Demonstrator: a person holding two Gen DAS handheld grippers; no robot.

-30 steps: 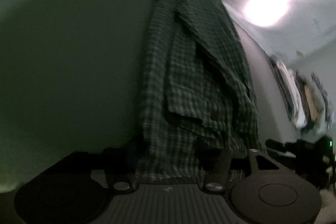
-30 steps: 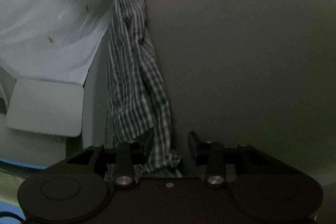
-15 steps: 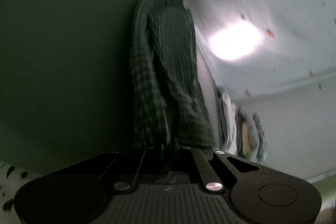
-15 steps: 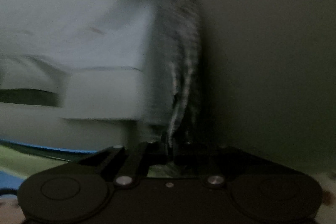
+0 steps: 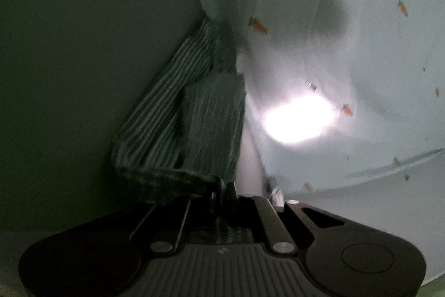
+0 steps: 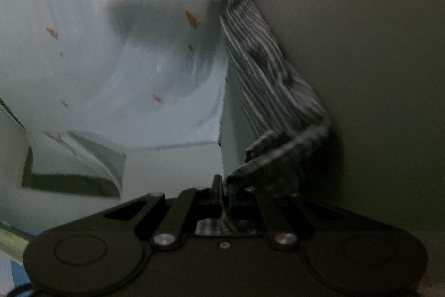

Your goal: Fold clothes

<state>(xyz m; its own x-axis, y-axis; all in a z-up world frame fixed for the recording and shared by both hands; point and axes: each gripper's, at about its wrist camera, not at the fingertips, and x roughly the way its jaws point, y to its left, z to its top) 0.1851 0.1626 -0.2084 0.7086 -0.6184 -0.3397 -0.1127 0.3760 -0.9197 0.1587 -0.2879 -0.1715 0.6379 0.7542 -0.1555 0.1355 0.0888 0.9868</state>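
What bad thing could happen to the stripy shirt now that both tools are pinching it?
The left tool and right tool each pinch only a thin edge of the checked shirt, so a corner might slip out. The pictures are blurry, so the swing looks fast, and the fold may land crooked. The cloth is bunched by the right tool, which may leave wrinkles.

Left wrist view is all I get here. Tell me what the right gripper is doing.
Observer: The right gripper is shut on the shirt.
Operator: Say how the cloth runs from it.
Observer: It kinks right beside the fingers, then stretches up and away in a band.
Operator: Report what lies to its left.
Observer: A pale sheet with small orange marks, folded back at a corner low on the left.
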